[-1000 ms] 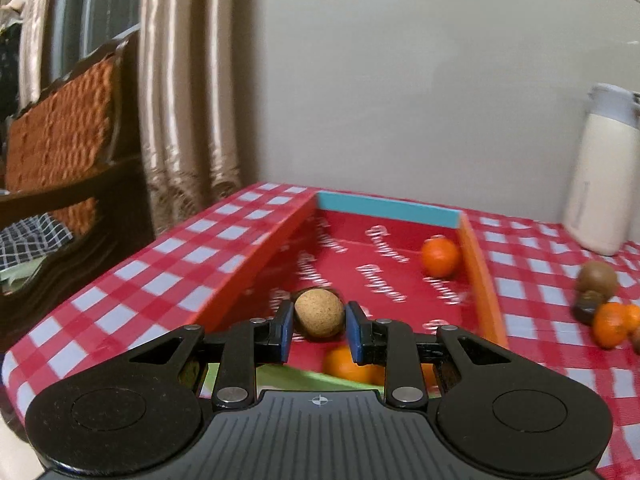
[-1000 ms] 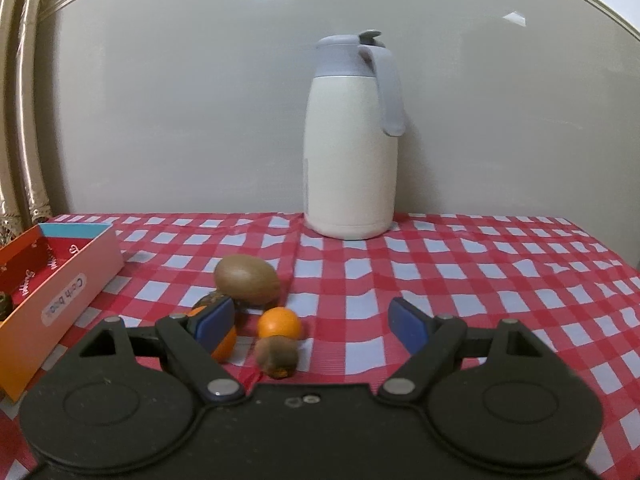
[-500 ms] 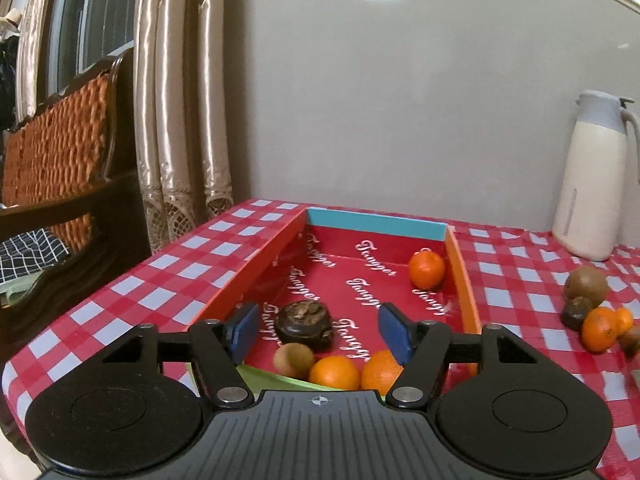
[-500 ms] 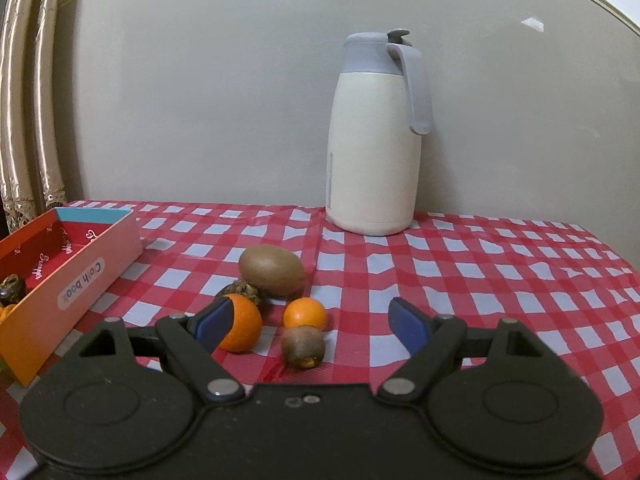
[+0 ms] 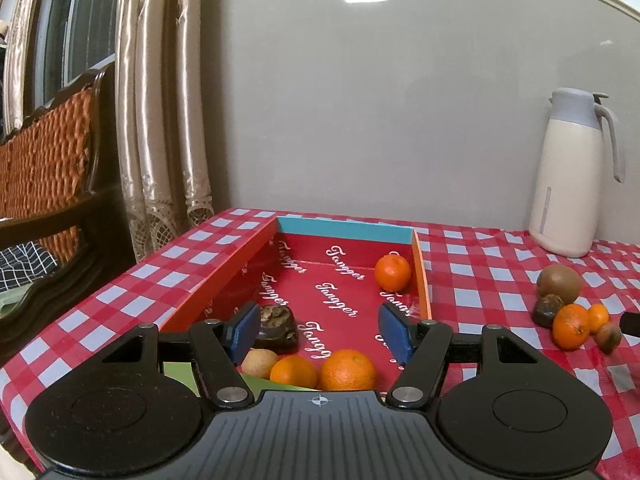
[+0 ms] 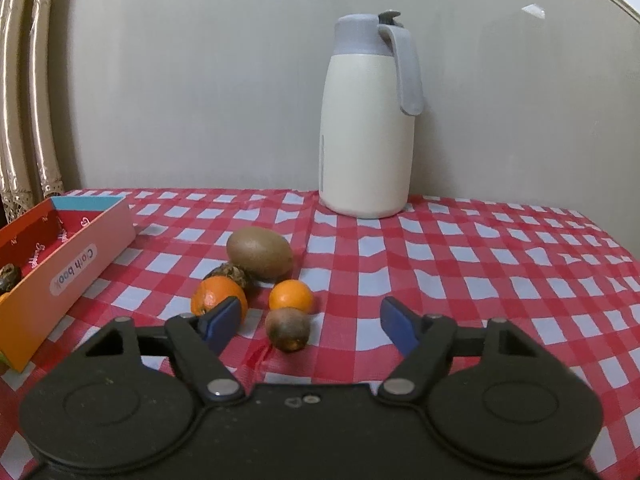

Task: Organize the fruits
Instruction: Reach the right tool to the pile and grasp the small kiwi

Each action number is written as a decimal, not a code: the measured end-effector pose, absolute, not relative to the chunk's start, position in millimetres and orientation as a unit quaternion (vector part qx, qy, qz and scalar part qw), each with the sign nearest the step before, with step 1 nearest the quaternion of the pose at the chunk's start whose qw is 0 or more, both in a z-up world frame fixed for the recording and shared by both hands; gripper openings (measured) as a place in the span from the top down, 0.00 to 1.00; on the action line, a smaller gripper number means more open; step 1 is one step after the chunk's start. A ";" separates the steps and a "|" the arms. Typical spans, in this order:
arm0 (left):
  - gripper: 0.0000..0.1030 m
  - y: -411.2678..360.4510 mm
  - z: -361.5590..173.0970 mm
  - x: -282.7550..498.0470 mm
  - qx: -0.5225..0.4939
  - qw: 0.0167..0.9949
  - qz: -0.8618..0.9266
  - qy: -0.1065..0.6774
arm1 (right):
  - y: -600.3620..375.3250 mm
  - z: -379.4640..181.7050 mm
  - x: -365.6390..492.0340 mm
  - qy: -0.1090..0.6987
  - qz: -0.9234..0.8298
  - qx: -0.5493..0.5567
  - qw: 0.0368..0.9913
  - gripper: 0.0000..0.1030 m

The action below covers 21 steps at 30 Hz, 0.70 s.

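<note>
My left tool [image 5: 320,330] hangs wide and empty over the red cardboard box [image 5: 224,280], while my right tool [image 6: 308,320], jaws just narrowing, straddles a small brown fruit [image 6: 287,329] untouched.

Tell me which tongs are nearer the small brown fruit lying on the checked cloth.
Right. The right tongs hang open just before the small brown fruit; the left tongs sit open over the red box, the fruit far aside.

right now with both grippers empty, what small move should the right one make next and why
Probably ease the right gripper, whose jaws have just been closing with nothing pressed between them, down around the small brown fruit nearest it. Five fruits lie loose on the red checked tablecloth, outside the red cardboard box.
</note>
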<state>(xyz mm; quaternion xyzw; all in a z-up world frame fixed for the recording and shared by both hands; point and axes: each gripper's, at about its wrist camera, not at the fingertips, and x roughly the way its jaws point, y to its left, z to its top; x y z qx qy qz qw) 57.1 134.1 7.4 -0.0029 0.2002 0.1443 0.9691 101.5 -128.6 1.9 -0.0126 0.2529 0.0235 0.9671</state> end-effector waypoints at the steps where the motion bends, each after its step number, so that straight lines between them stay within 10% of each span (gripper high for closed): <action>1: 0.37 134.6 7.3 57.0 -0.004 0.969 0.145 0.201 | -128.1 1.1 102.2 0.255 0.023 -0.013 0.967 0.29; 21: 0.37 174.3 7.1 47.1 -0.019 0.964 0.175 0.198 | -110.4 -14.9 131.9 0.301 0.025 -0.028 0.953 0.56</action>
